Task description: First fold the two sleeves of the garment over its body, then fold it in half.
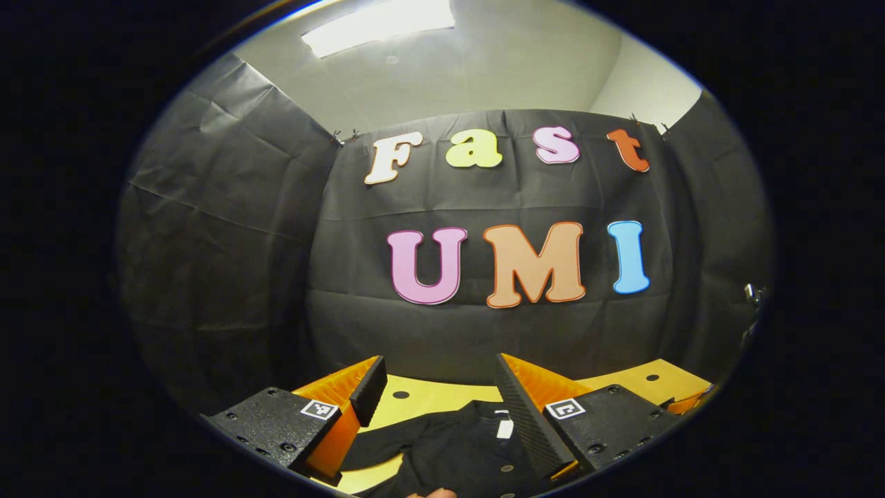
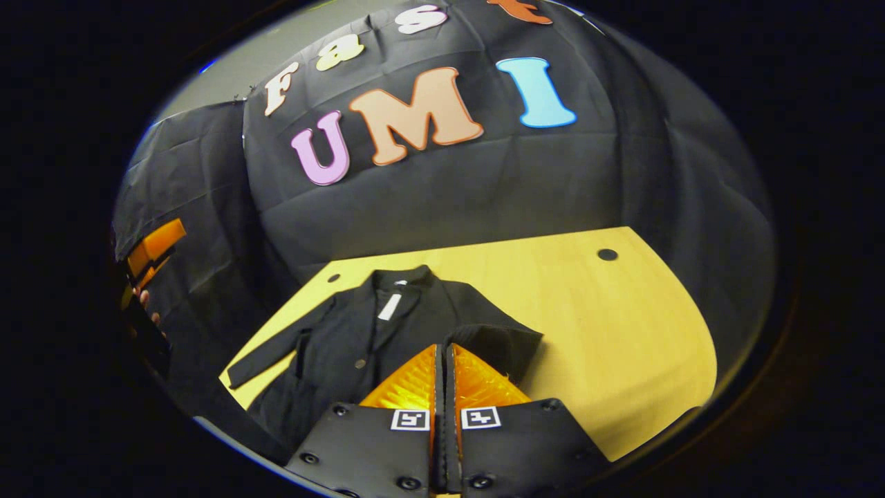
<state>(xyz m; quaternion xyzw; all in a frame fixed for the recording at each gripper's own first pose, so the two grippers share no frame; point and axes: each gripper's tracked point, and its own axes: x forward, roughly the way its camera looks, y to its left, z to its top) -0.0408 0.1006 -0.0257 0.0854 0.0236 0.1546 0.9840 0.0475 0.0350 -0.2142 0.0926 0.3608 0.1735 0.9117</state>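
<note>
A black buttoned jacket [image 2: 346, 346] lies flat on the yellow table [image 2: 608, 332], collar at the far end with a white label [image 2: 390, 304]. One sleeve [image 2: 276, 353] stretches out toward the left in the right gripper view. The other sleeve [image 2: 501, 342] is bunched up and doubled back at my right gripper [image 2: 442, 349], whose fingers are shut together on its fabric. In the left gripper view my left gripper [image 1: 437, 379] stands open above the jacket [image 1: 456, 449], with the label [image 1: 505, 429] between its fingers. The left gripper [image 2: 155, 249] also shows far left in the right gripper view.
Black cloth walls close in the table at the back and on both sides. The table has small round holes [image 2: 607, 254] and a wide bare stretch to the right of the jacket. A hand [image 2: 142, 299] holds the left gripper.
</note>
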